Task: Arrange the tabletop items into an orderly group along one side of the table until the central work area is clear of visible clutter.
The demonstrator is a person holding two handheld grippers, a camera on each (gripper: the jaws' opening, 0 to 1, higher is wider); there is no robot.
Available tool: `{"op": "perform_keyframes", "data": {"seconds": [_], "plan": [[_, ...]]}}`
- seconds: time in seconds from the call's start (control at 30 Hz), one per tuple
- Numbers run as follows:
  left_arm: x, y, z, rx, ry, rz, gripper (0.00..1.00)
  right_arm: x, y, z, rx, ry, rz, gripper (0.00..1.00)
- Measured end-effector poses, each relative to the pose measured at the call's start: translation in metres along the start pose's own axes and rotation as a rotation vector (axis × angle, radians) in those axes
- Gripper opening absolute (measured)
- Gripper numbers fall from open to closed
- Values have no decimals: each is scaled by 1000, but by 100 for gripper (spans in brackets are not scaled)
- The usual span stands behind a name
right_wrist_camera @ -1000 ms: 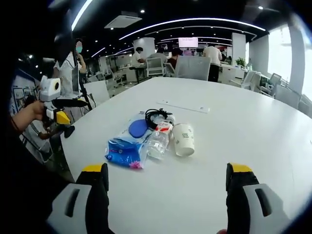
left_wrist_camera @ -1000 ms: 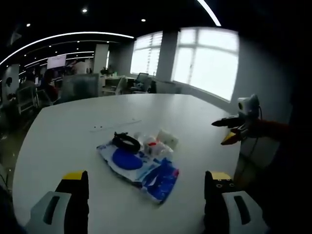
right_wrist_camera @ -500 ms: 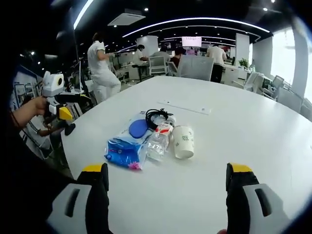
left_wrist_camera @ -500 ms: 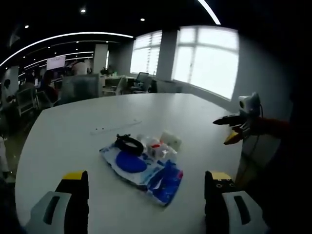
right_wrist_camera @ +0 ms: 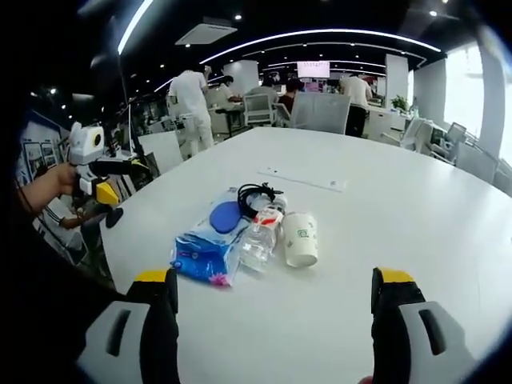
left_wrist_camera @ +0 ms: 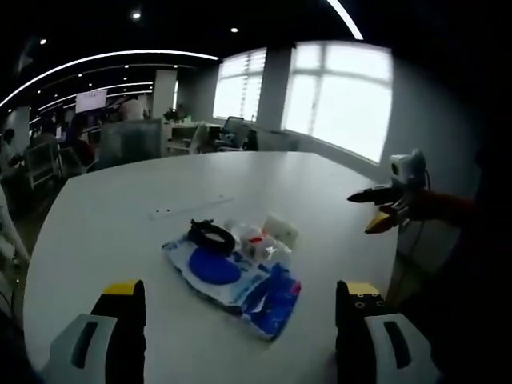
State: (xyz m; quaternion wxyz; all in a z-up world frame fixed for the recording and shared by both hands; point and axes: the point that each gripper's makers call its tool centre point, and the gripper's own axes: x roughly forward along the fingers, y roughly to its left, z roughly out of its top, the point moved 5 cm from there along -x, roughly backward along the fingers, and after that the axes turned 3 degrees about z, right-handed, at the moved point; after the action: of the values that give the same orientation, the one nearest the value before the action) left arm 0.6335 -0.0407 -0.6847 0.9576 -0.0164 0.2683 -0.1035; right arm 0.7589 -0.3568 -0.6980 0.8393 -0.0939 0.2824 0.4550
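The large white round-edged table (right_wrist_camera: 416,216) carries one small heap of clutter near its middle, with bare surface all round it. Largest in the heap is a blue and white soft plastic packet (right_wrist_camera: 205,244) with a blue round lid (right_wrist_camera: 226,214) on top, lying at the left of the pile in the right gripper view. Touching its right edge lies a clear plastic bottle with a red label (right_wrist_camera: 261,235) on its side, and just right of that a white paper cup (right_wrist_camera: 301,238), also tipped over. A coiled black cable (right_wrist_camera: 255,193) rests at the far end of the heap. Beyond it a thin white strip (right_wrist_camera: 302,179) lies flat on the table, apart from the rest.

The left gripper (left_wrist_camera: 240,308) and the right gripper (right_wrist_camera: 274,292) both hover short of the pile, jaws spread wide and holding nothing.

No item looks sorted yet, so this reads as the approach before the first pick. The next move probably calls for one gripper to descend on an outer piece, the cup or the bottle, and carry it towards a table edge.
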Motion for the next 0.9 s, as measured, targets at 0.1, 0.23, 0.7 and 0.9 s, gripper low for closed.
{"op": "perform_keyframes", "data": {"seconds": [0.1, 0.23, 0.7, 0.9], "plan": [[1, 2, 1, -9, -5, 7, 98, 3, -4, 4, 17, -16, -6, 97], [1, 5, 1, -2, -10, 11, 97, 7, -5, 7, 8, -26, -15, 97], [2, 11, 3, -1, -18, 10, 98, 22, -7, 23, 22, -28, 3, 95], [3, 11, 3, 2, -15, 0, 98, 25, -6, 35, 25, -46, 10, 88]]}}
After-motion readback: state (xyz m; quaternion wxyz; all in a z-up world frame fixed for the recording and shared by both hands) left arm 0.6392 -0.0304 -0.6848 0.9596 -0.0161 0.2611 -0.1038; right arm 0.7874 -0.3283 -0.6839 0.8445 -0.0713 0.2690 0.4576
